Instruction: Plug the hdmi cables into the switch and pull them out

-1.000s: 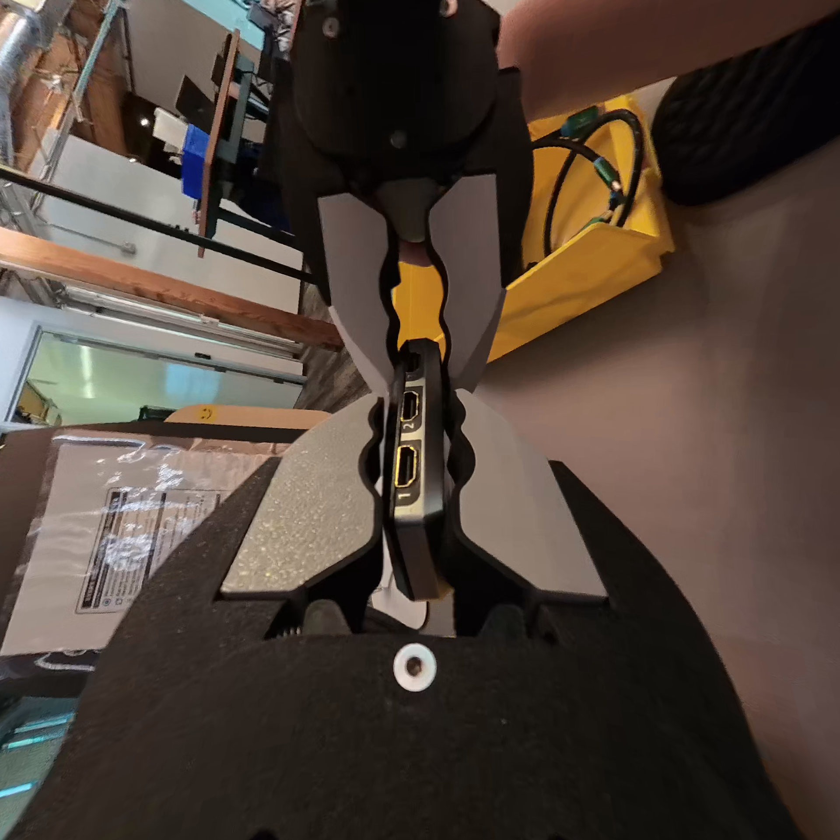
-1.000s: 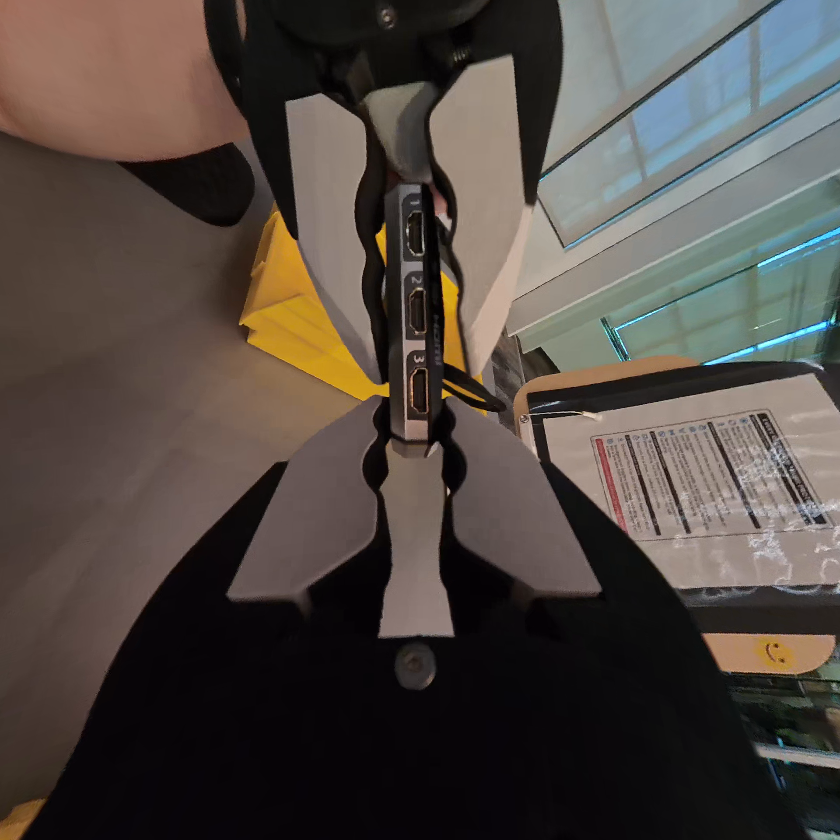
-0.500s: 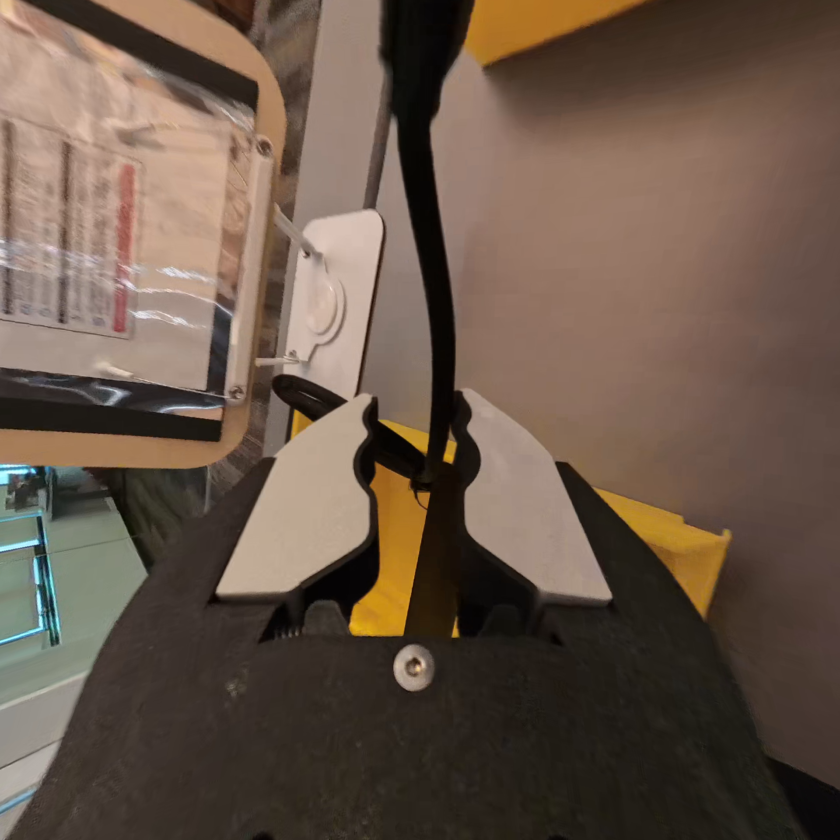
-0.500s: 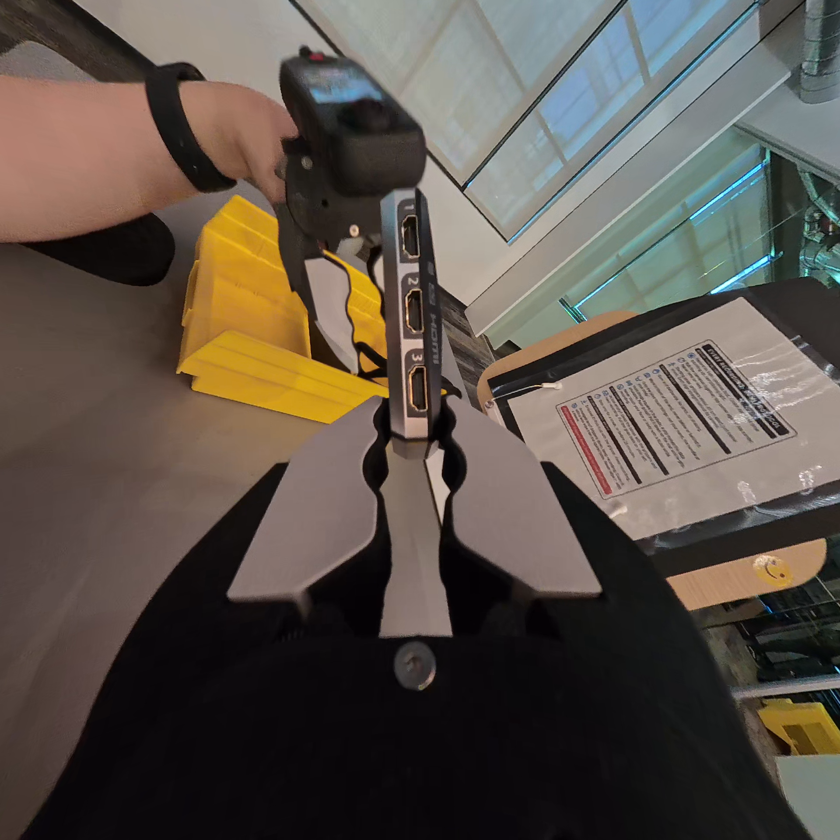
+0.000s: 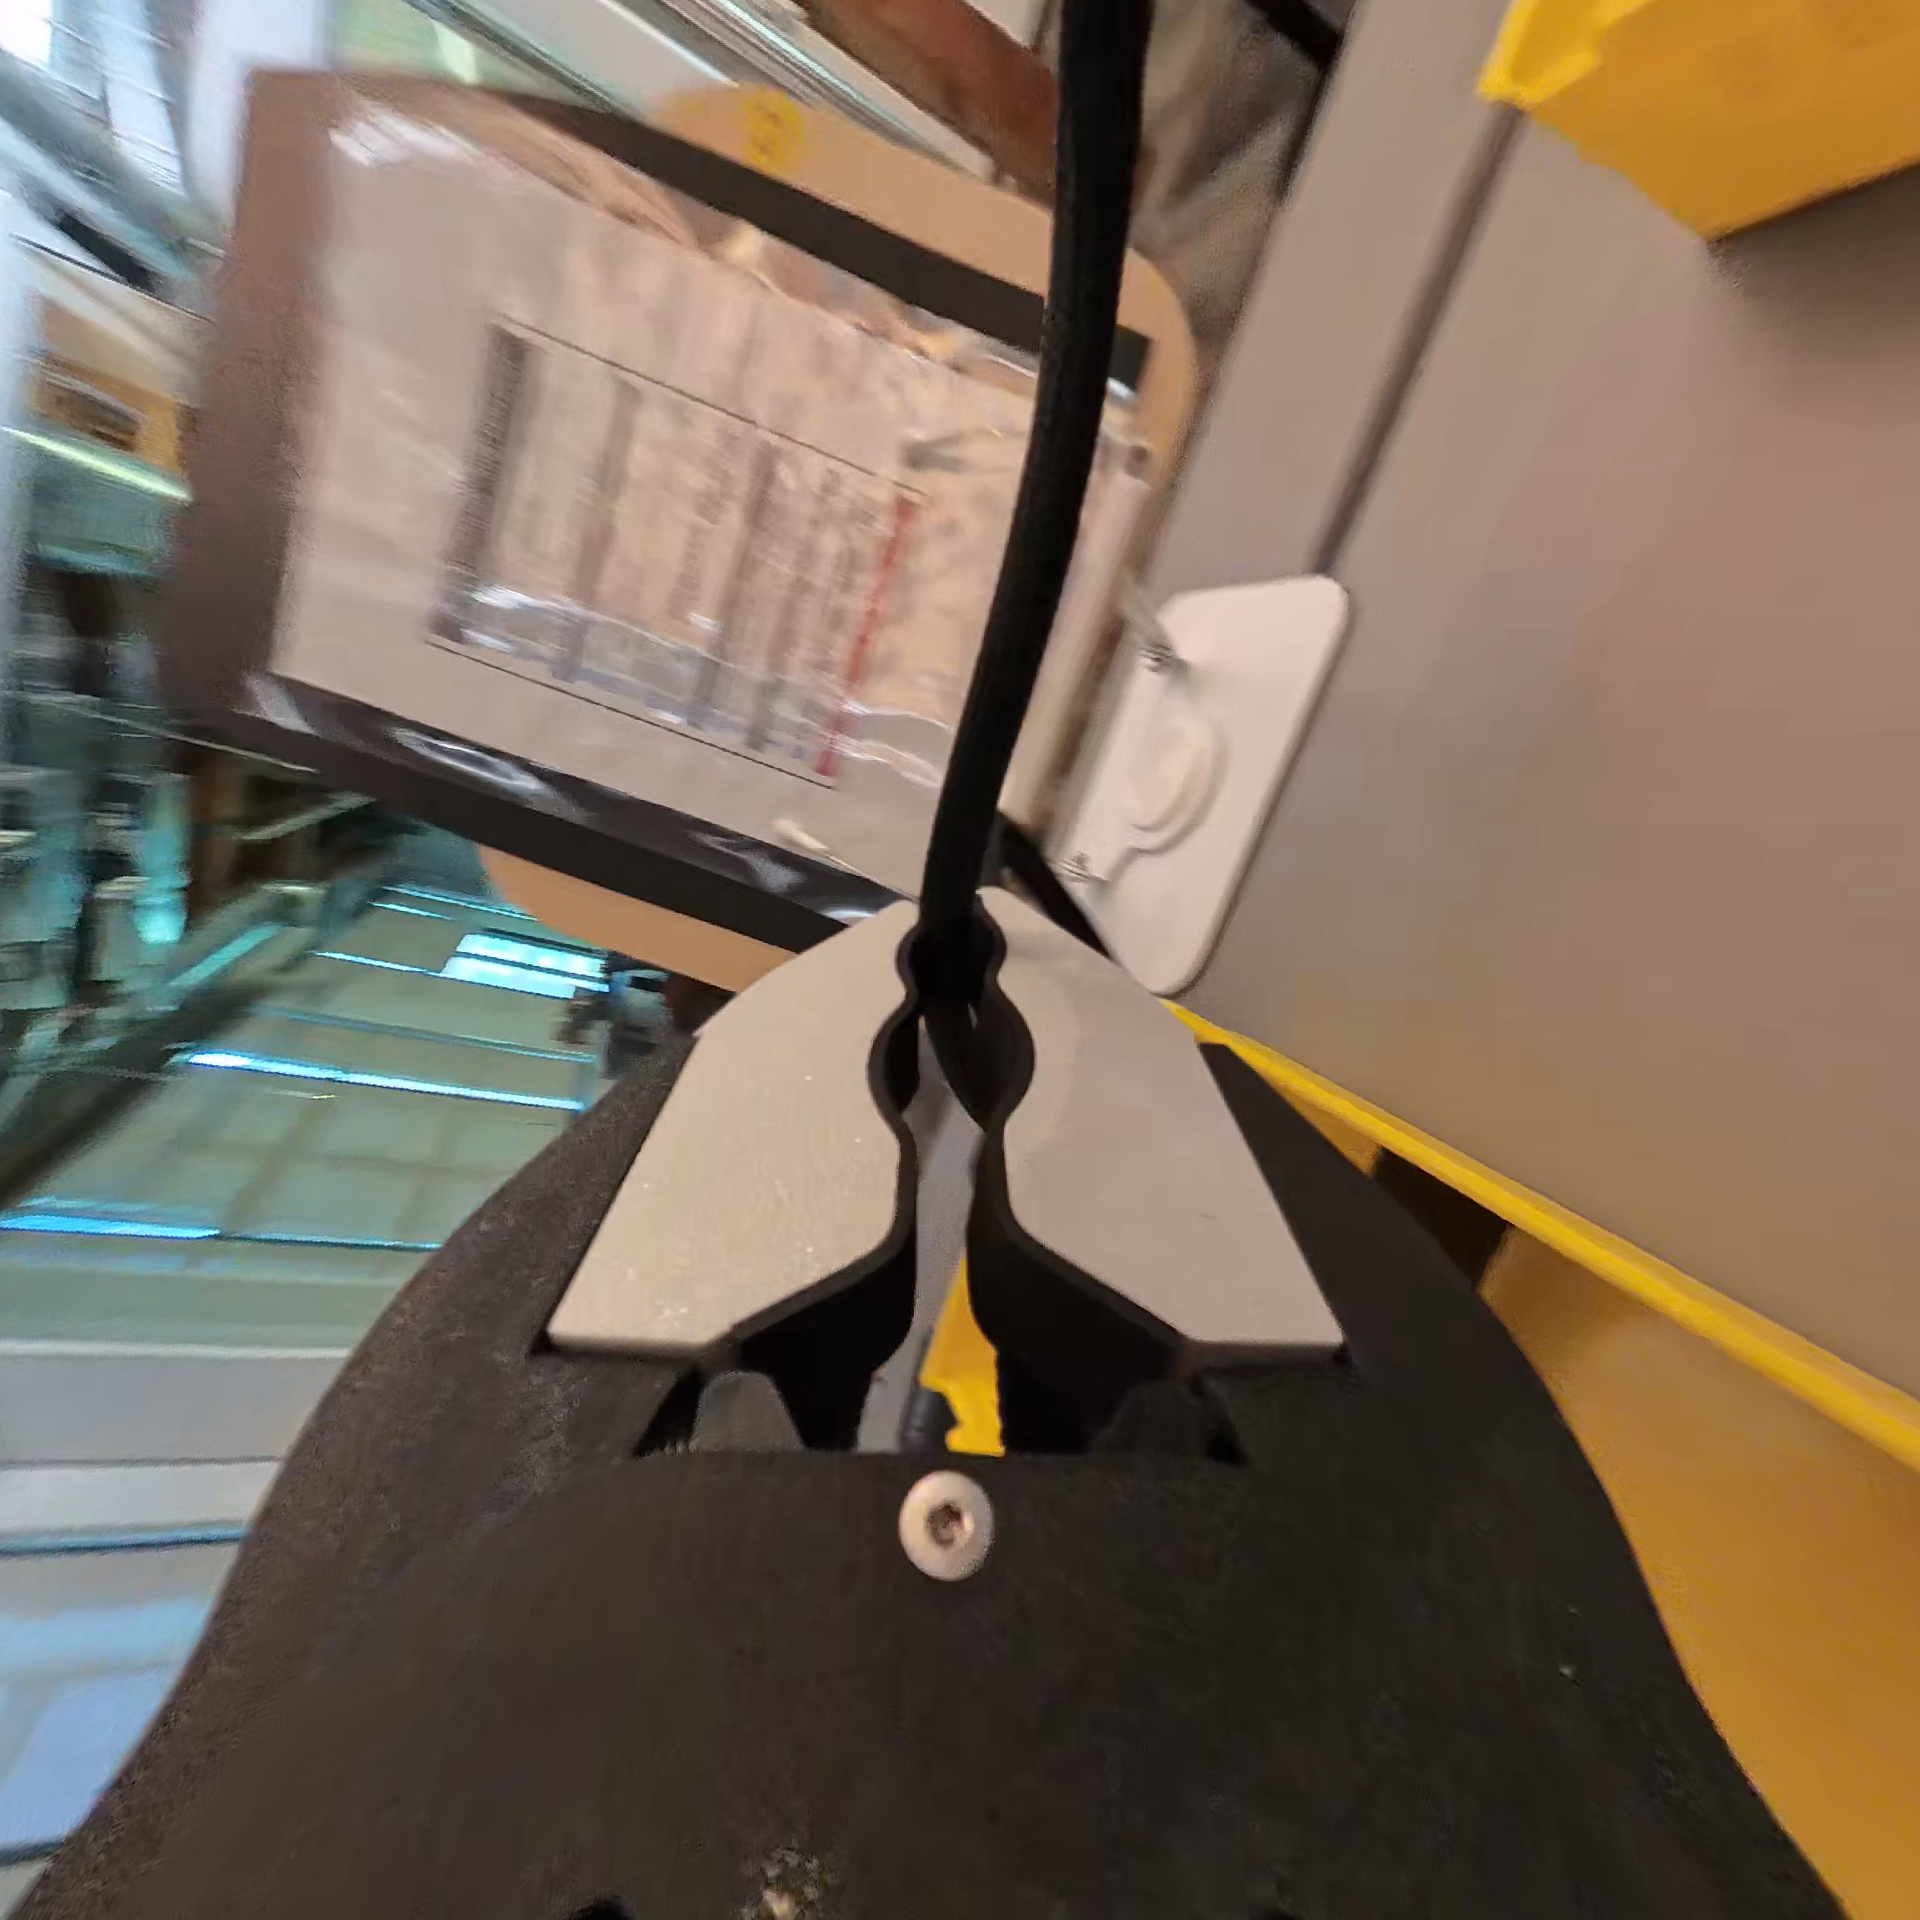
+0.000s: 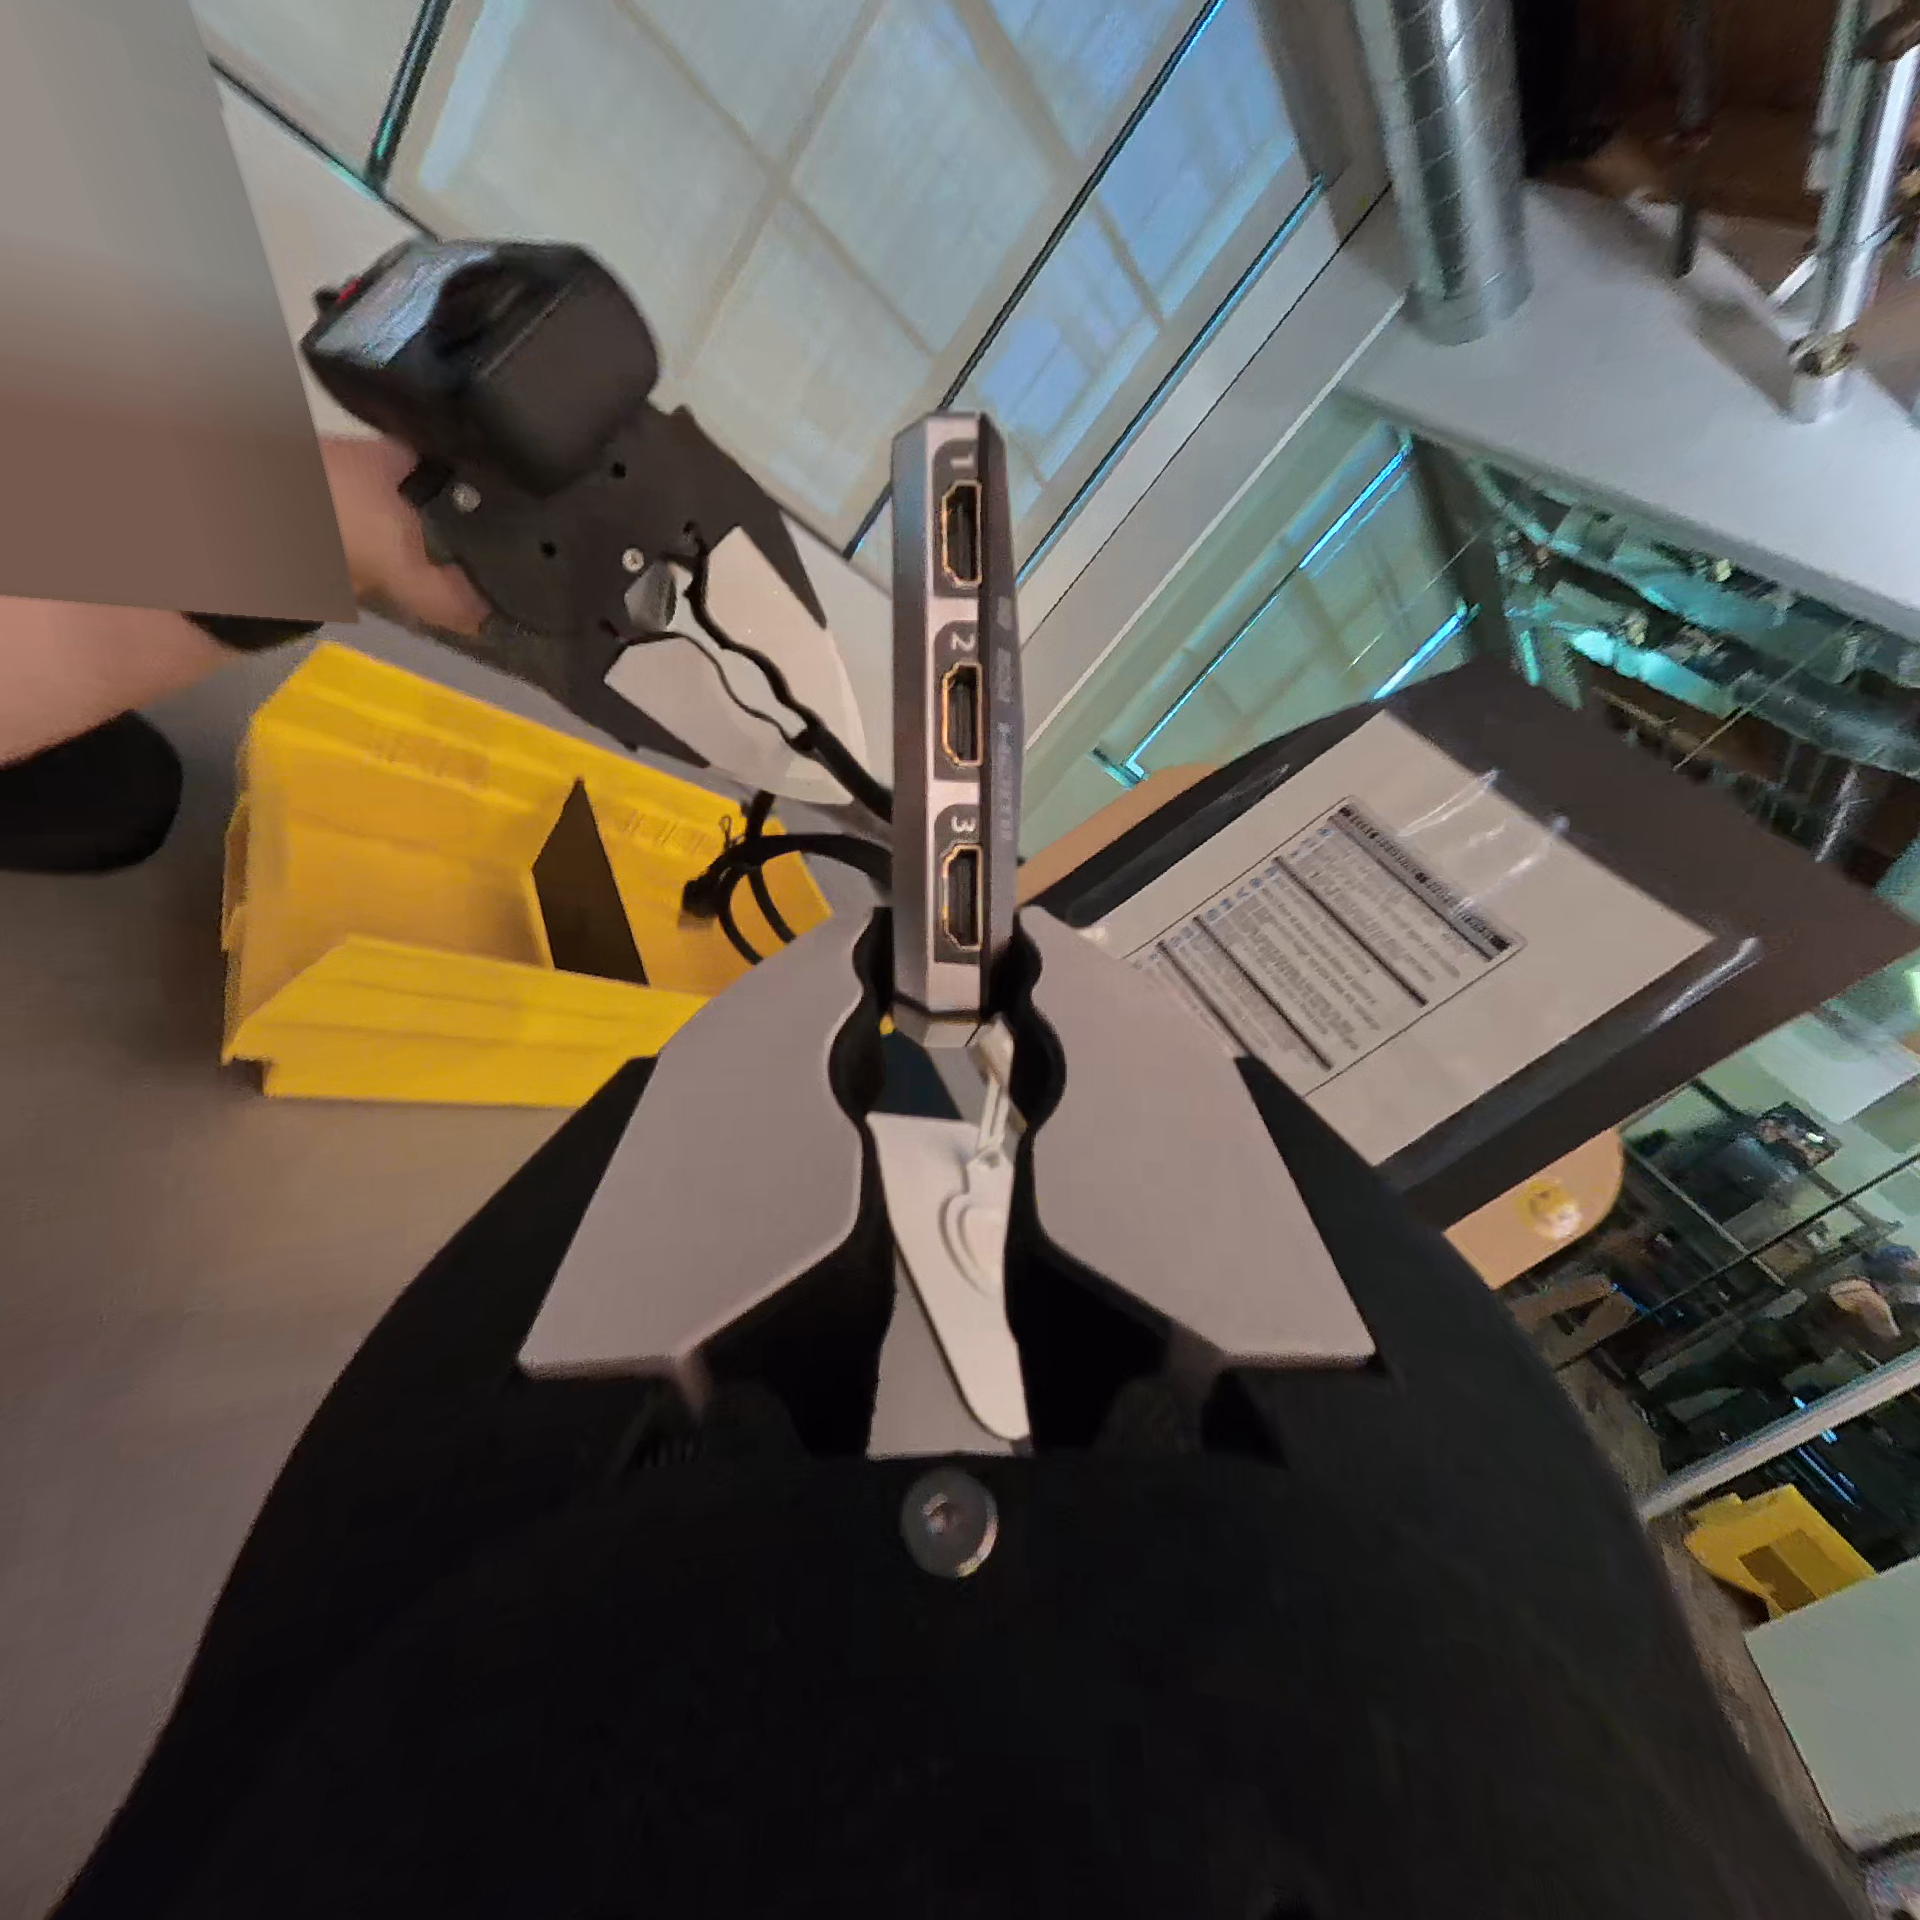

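A grey tabletop [image 5: 1621, 727] fills the right side of the left wrist view, tilted steeply, with a blurred glass-fronted hall behind it on the left. A brown board carrying a plastic-covered printed sheet [image 5: 665, 540] stands beyond the table edge, and a white plate [image 5: 1195, 769] is fixed on the table near it. Yellow bins [image 5: 1662, 1558] lie at the lower right and upper right corners. The left gripper [image 5: 951, 940] has its jaws drawn together on a black braided cable [image 5: 1039, 468], which rises straight from the fingertips and out of the top of the view; a loop of the same cable shows in the gap farther back between the fingers. In the right wrist view, tall windows and a metal duct sit overhead, with the grey table at left. The right gripper [image 6: 940, 935] is clamped on the lower end of the grey HDMI switch [image 6: 951, 707], which stands upright out of the fingertips with its three numbered ports facing the camera, all of them empty. Behind the switch, a person's hand [image 6: 400, 551] holds the left gripper [image 6: 821, 769] above a yellow bin [image 6: 436, 894], and black cable runs from that gripper toward the back of the switch; where it ends is hidden.
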